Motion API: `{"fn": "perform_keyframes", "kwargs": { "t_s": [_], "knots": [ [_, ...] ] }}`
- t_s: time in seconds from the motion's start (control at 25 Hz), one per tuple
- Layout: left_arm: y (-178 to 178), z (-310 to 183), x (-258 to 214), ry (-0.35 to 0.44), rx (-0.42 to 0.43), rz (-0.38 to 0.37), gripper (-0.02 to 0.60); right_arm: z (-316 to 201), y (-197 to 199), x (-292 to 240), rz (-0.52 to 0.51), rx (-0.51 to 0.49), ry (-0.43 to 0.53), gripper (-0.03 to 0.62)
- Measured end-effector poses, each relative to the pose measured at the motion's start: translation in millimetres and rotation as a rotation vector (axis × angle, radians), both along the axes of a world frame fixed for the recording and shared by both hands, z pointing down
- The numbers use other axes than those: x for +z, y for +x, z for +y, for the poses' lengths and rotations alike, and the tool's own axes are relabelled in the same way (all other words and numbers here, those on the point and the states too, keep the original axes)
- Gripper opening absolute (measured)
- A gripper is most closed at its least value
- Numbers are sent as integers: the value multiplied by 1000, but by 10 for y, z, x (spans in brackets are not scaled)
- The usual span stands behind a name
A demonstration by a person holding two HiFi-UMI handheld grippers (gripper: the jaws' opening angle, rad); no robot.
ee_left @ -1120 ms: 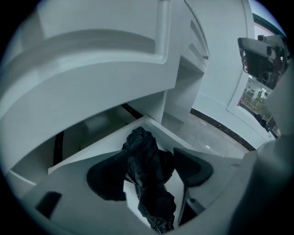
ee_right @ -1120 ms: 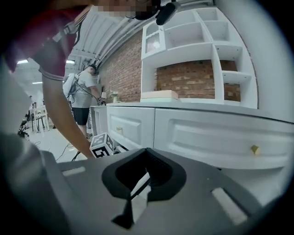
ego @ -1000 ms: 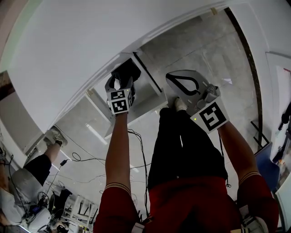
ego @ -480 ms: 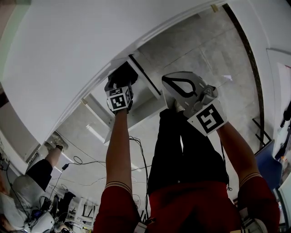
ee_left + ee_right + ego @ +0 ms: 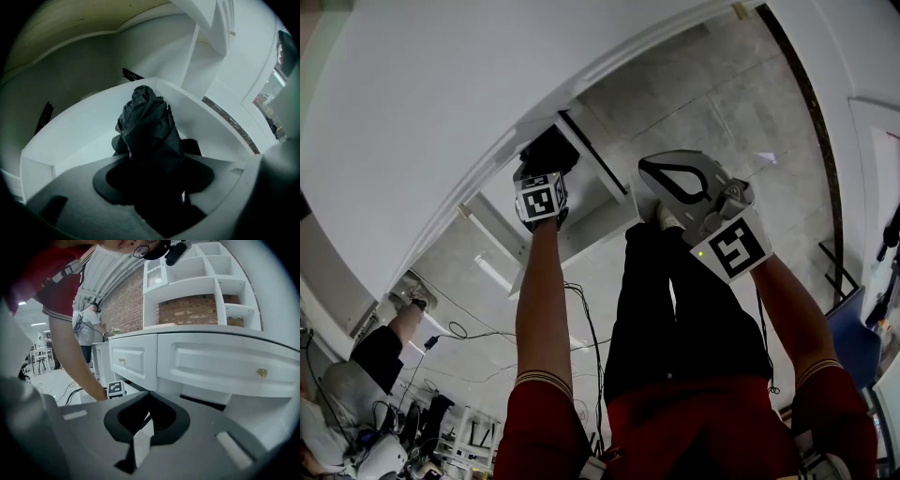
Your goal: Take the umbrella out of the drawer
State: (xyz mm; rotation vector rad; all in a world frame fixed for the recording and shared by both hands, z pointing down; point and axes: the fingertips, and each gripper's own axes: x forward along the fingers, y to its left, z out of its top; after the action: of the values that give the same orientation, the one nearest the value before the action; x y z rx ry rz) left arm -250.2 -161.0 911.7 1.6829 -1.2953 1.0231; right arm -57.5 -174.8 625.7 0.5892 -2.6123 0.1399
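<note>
A folded black umbrella [image 5: 149,126] lies in the open white drawer [image 5: 89,119] of the cabinet. In the head view it is a dark bundle [image 5: 551,148] in the drawer [image 5: 600,223]. My left gripper [image 5: 540,180] points steeply down into the drawer. Its jaws are closing with the umbrella between them [image 5: 152,187], and dark fabric fills the gap and hides the pads. My right gripper [image 5: 667,176] hovers outside the drawer to the right, with nothing in its jaws [image 5: 142,430]. Their gap is hard to read.
The white cabinet top [image 5: 441,94] runs above the drawer. Closed drawers with brass knobs [image 5: 262,373] and open shelves against a brick wall [image 5: 197,310] face the right gripper. Cables [image 5: 581,309] lie on the floor. Another person's leg and shoe [image 5: 408,300] are at the left.
My left gripper has sunk deeper into the drawer, down over the umbrella. The right gripper has dropped slightly and otherwise stays where it was.
</note>
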Motion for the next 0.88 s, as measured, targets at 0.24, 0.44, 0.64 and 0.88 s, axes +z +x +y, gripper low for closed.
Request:
{"fn": "perform_keyframes", "kwargs": {
  "t_s": [0.24,0.44,0.64,0.88],
  "knots": [
    [26,151,-151,-50,147,-20,249,38,-20,-135,-8,-6,10,12],
    [87,266,-424,-67,213,11,247,78,-60,-299,-14,-15,19,12],
    [180,374,-874,-47,256,60,247,159,-83,-524,-14,-22,16,12],
    [360,514,-1482,2,351,69,247,184,-23,-942,-21,-27,44,12]
  ]
}}
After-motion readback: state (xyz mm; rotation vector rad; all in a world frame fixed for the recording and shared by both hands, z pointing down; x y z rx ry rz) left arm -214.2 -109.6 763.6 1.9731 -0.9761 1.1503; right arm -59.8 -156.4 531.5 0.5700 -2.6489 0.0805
